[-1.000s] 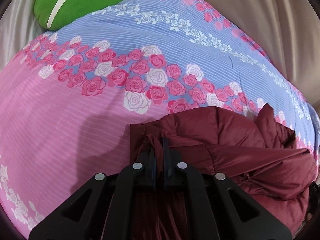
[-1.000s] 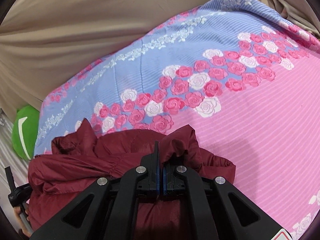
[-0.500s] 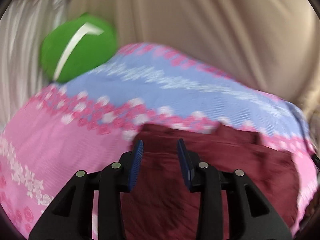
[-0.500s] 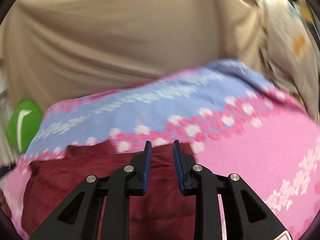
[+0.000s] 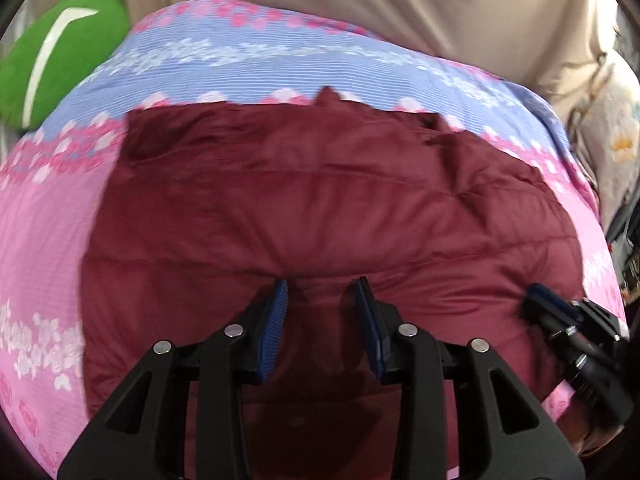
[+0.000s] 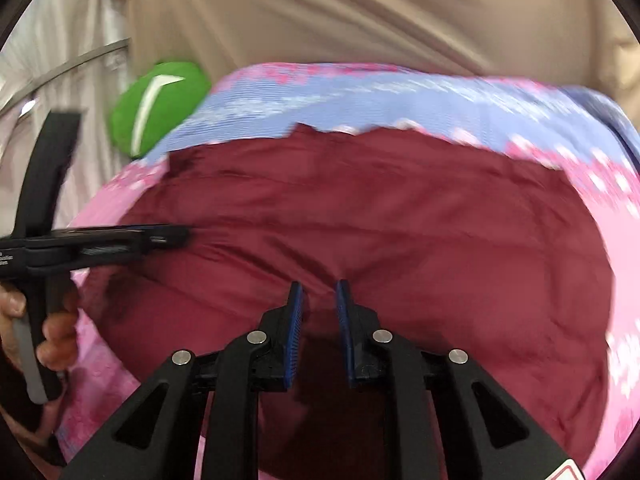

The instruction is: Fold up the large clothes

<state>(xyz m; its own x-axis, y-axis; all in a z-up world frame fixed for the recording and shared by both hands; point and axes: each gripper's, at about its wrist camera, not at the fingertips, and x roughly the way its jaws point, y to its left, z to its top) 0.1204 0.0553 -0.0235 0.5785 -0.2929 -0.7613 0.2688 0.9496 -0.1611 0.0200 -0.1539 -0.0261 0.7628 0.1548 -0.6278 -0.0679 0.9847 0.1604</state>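
A dark red quilted jacket [image 5: 320,200] lies spread flat on a pink and blue rose-print bed cover [image 5: 280,60]. My left gripper [image 5: 322,284] hovers over the jacket's near part with its jaws apart and nothing between its blue pads. My right gripper [image 6: 319,286] is over the jacket [image 6: 380,220] too. Its jaws are closing, a narrow gap still shows, and no cloth is pinched. The right gripper [image 5: 560,320] appears at the jacket's right edge in the left wrist view. The left gripper [image 6: 160,236], held by a hand [image 6: 60,332], appears at the left in the right wrist view.
A green cushion [image 5: 60,52] with a white stripe lies beyond the bed's far left corner. Beige drapery [image 5: 400,8] hangs behind the bed. A pale patterned fabric [image 5: 616,132] lies off the right side. The bed cover [image 6: 400,96] stays bare around the jacket.
Both grippers were shut on bunched jacket cloth, then let go and opened. Both drew back toward the near side, and the jacket now lies flat.
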